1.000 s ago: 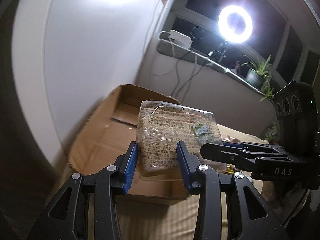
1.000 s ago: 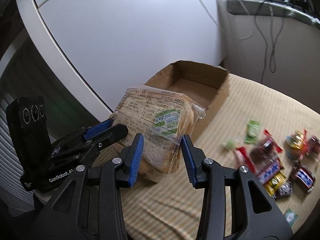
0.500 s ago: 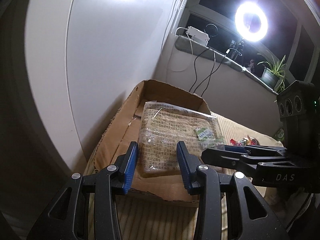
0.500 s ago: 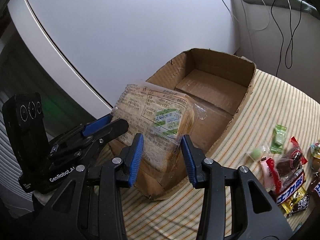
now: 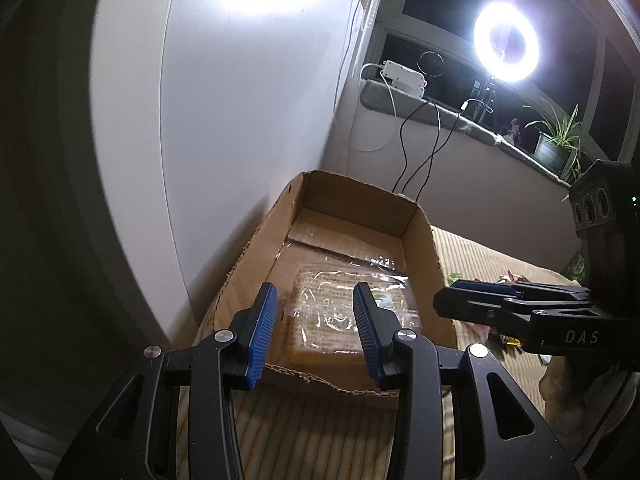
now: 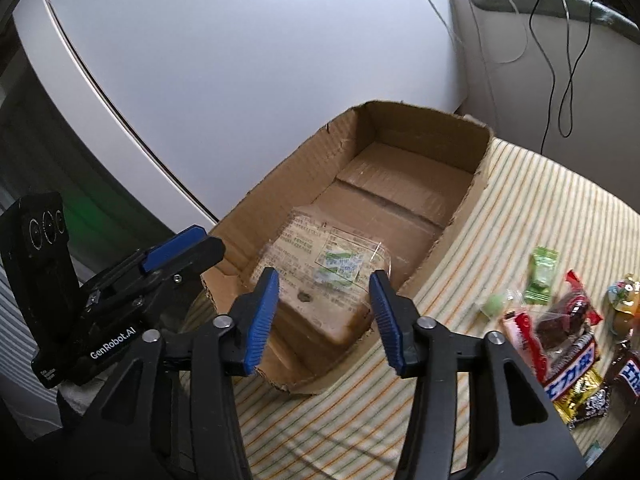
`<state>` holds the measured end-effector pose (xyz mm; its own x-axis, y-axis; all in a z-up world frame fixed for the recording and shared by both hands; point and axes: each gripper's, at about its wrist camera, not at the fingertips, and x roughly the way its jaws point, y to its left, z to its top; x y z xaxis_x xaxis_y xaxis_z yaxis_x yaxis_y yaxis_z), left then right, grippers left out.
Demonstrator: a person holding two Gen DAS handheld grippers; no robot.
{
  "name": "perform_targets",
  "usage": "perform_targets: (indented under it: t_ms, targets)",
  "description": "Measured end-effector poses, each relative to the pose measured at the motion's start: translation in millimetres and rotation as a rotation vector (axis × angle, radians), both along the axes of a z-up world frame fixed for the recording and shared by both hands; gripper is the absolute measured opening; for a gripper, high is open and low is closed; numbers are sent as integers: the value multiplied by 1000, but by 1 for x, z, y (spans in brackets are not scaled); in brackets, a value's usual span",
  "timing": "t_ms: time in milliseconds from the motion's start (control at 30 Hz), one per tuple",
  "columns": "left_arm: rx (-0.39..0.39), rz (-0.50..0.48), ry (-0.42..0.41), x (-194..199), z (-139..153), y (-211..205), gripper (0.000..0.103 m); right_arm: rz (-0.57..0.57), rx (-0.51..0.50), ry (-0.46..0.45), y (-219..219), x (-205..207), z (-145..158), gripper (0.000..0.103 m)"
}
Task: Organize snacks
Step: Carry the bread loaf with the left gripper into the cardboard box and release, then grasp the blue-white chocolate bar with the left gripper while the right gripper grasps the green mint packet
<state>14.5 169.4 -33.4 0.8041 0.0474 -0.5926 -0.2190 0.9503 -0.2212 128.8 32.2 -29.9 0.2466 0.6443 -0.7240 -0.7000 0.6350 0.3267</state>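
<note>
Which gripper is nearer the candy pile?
Right. Right gripper, jaws opening and gripping nothing, hangs over the box's near end beside the candy; left gripper sits across the box, farther off.

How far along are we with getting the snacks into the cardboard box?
Done: the bagged bread lies in the cardboard box. In hand: nothing; the left gripper is open and the right gripper's jaws are opening, clear of the bread. Left: the loose candies and bars on the striped cloth.

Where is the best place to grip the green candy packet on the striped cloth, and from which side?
Probably across the middle of the green candy packet, coming down from above. It lies flat on the striped cloth with free space on its long sides; its twisted ends look too thin for a firm hold.
</note>
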Motion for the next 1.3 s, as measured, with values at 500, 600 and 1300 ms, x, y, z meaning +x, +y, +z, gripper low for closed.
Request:
perform_targets:
  t_ms: [500, 600, 1300]
  targets:
    - [37, -42, -46, -5, 13, -42, 53, -134, 40, -96, -85, -11, 22, 67]
    - [42, -71, -50, -1, 14, -56, 53, -182, 27, -130, -112, -9, 26, 74]
    - [0, -333, 51, 47, -20, -156, 46, -268, -201, -121, -266, 0, -20, 77]
